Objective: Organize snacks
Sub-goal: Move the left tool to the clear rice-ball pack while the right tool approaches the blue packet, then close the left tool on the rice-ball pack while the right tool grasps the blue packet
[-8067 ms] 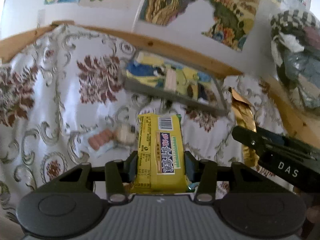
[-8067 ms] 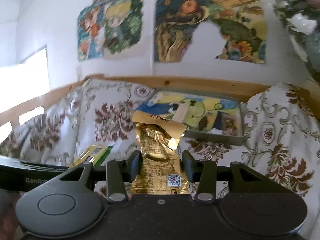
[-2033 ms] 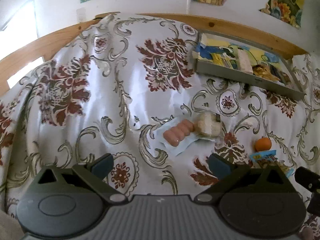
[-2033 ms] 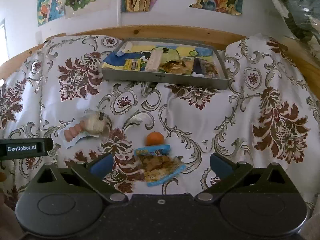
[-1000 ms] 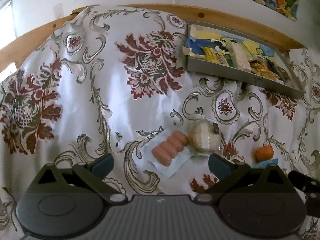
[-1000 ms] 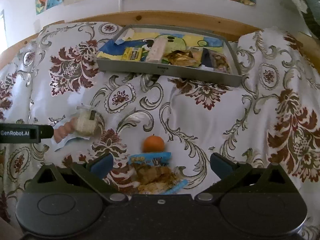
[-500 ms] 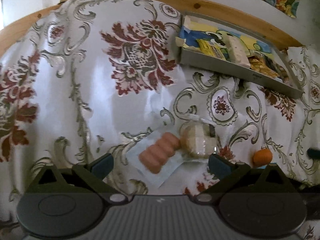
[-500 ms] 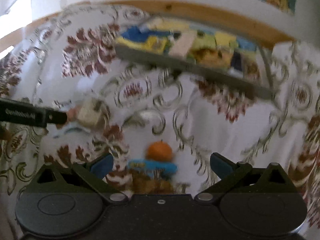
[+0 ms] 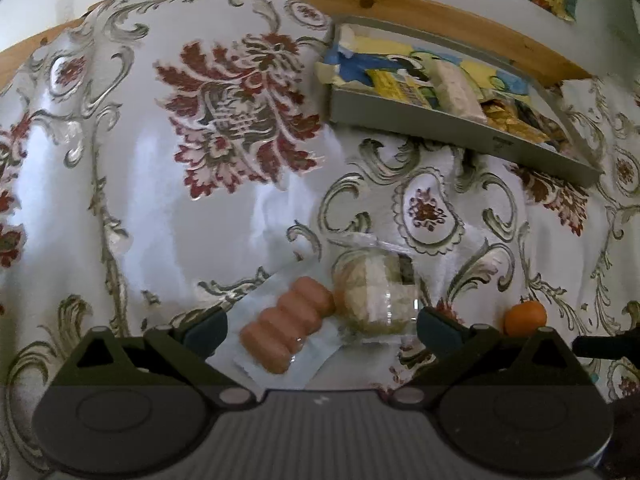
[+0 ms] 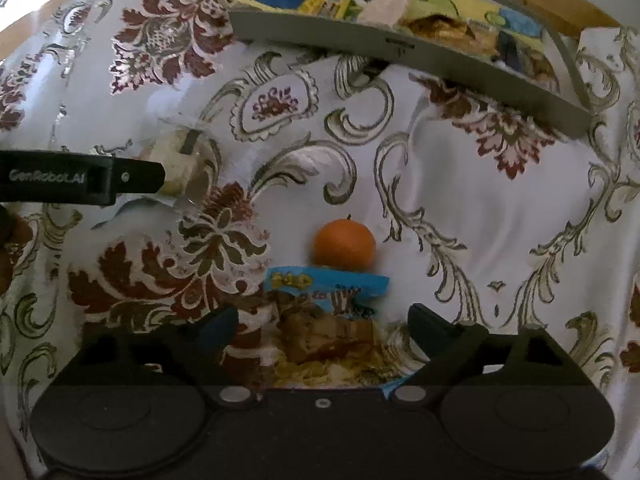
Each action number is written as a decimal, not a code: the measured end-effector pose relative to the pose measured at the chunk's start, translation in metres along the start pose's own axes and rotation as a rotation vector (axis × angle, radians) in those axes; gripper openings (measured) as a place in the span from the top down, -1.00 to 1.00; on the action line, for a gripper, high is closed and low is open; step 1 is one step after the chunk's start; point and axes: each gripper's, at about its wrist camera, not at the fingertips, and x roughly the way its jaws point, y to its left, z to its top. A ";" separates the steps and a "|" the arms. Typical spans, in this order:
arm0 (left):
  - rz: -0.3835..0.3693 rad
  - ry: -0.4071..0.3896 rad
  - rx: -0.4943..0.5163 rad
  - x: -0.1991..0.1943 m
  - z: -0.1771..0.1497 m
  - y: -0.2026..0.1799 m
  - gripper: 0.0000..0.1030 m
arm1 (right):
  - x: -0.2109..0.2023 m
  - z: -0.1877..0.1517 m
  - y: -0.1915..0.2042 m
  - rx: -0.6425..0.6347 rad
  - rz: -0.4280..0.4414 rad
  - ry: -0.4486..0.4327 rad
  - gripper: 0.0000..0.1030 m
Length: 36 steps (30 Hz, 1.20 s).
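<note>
On the floral tablecloth (image 9: 248,216), both the left gripper (image 9: 322,326) and right gripper (image 10: 322,326) gape empty over the sausage pack (image 9: 286,334) and blue snack bag (image 10: 332,320), near the cloth's front edge.

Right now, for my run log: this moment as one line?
left hand-held gripper: open over sausages | right hand-held gripper: open over blue bag | orange: on cloth | tray: part filled

Loose snacks lay on the floral cloth, others filled the grey tray (image 9: 448,130).
A sausage pack (image 9: 286,330) touched a clear-wrapped bun (image 9: 374,294); an orange (image 10: 344,243) sat just beyond a blue snack bag (image 10: 326,314).
</note>
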 end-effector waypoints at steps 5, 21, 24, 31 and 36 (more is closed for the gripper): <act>-0.008 -0.025 0.056 0.002 -0.001 -0.010 -0.99 | 0.008 0.000 0.001 -0.010 -0.006 0.012 -0.67; -0.037 -0.057 0.072 0.003 0.001 -0.011 -0.88 | 0.009 0.006 0.014 -0.045 0.013 -0.042 -0.23; -0.046 -0.052 0.063 0.005 0.001 -0.011 -0.81 | 0.009 0.007 0.017 -0.052 0.019 -0.057 -0.23; -0.058 -0.051 0.089 0.013 -0.001 -0.016 -0.70 | 0.003 0.011 0.022 -0.061 0.040 -0.103 -0.23; -0.009 -0.072 0.158 0.015 -0.002 -0.025 -0.46 | -0.001 0.012 0.027 -0.080 0.039 -0.126 -0.23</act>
